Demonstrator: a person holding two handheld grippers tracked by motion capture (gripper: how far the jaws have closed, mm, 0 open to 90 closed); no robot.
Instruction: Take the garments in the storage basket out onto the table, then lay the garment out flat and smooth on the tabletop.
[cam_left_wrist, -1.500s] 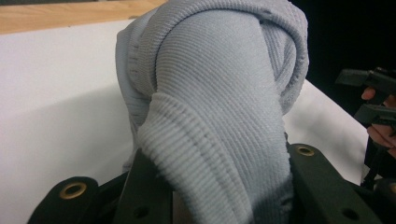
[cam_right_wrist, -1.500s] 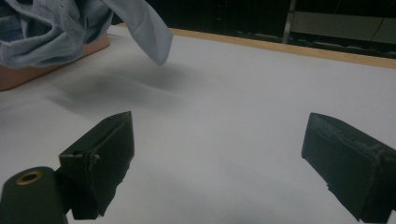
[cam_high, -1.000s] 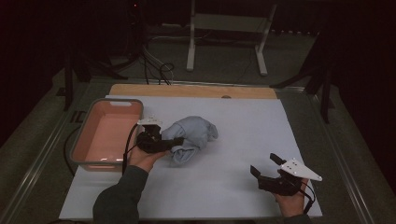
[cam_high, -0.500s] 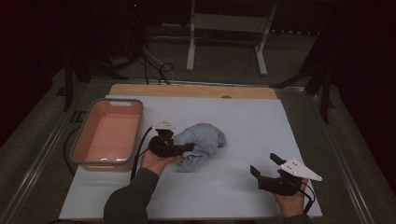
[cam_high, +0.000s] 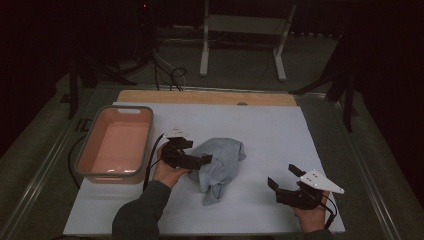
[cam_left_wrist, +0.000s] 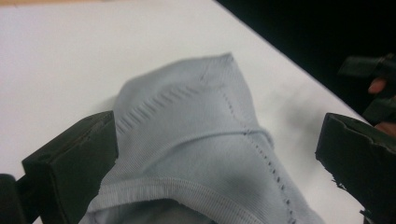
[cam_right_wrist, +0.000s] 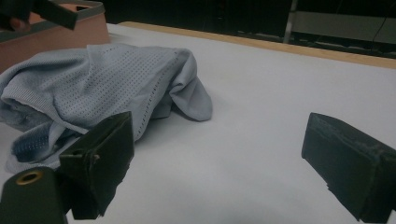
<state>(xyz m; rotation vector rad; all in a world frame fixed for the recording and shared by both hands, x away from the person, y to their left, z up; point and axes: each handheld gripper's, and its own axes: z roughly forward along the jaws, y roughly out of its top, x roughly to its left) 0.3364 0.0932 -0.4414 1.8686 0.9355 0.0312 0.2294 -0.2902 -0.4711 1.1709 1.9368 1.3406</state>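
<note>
Left gripper (cam_high: 202, 161): jaws have just been opening and now stand wide, the crumpled pale-blue knit garment (cam_high: 220, 164) lying between them but no longer pinched; in the left gripper view the ribbed hem and a perforated seam of the garment (cam_left_wrist: 201, 154) fill the gap, the left pad touching or just beside the fabric, the right pad well clear; reads as a release after dragging the cloth out onto open table; the garment sits heaped near the middle of the white table sheet (cam_high: 280, 140), just right of the pink rectangular tub (cam_high: 116, 145), apart from it. Right gripper (cam_high: 285, 186): jaws open and empty, resting low near the front right edge of the sheet, well apart from the cloth; its own view looks across bare sheet toward the garment (cam_right_wrist: 107, 84), likely parked in wait for a second hold. Judgement: the cloth probably came from the tub for spreading or folding; next move calls for a hem or corner.
</note>
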